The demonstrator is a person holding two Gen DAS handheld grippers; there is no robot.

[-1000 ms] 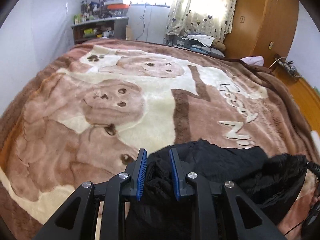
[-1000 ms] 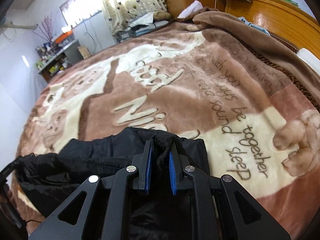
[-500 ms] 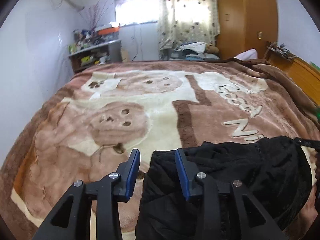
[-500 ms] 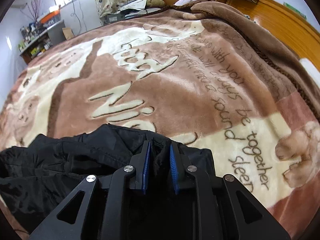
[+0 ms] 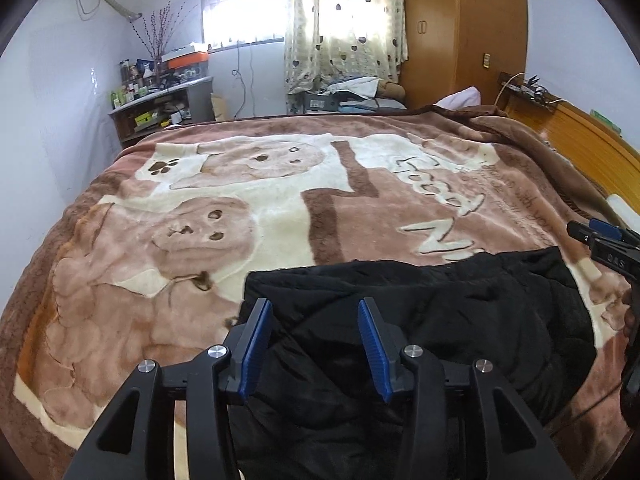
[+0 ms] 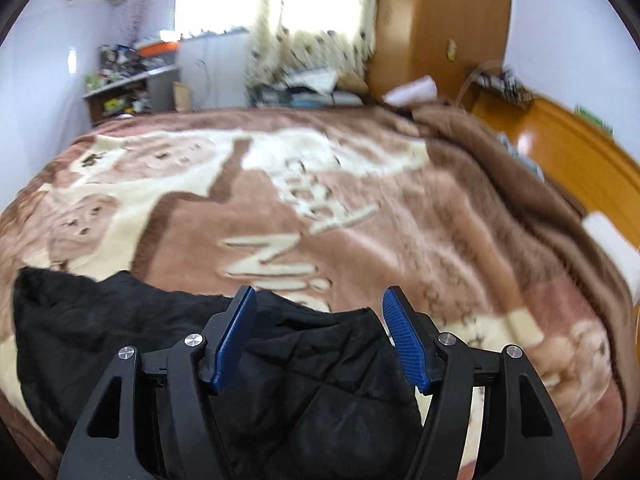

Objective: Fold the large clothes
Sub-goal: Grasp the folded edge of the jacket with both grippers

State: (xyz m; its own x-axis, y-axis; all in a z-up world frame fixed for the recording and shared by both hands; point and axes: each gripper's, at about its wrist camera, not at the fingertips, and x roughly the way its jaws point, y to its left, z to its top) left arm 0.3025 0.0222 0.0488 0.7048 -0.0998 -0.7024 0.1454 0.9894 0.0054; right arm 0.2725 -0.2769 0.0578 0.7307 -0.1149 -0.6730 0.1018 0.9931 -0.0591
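Left claw: left gripper (image 5: 314,346) stands wide open, blue pads apart, holding nothing; it hovers over the near-left part of the black jacket (image 5: 420,320)
Right claw: right gripper (image 6: 318,338) likewise spread wide and empty, above the jacket's (image 6: 312,364) right end; this view is blurred, so I judge the hand is moving
Just changed: a second ago both claws pinched folds of the black fabric; the left opened first, the right has now let go too, and both have drawn back from the cloth
Meaning for the task: judged from this, one fold has been laid down and released; the garment lies as a doubled, lumpy bundle, so a further fold or some smoothing probably remains
Jacket: black quilted, resting near the near edge of the bed, its far edge running roughly parallel to that edge; free of both claws
Blanket: brown and cream blanket (image 5: 280,200) with bear pictures and lettering covers the bed under the jacket
Beyond: wooden headboard (image 5: 592,152) along the right edge; wardrobe (image 5: 460,28), curtain (image 5: 344,20) and cluttered shelf (image 5: 160,100) past the far edge
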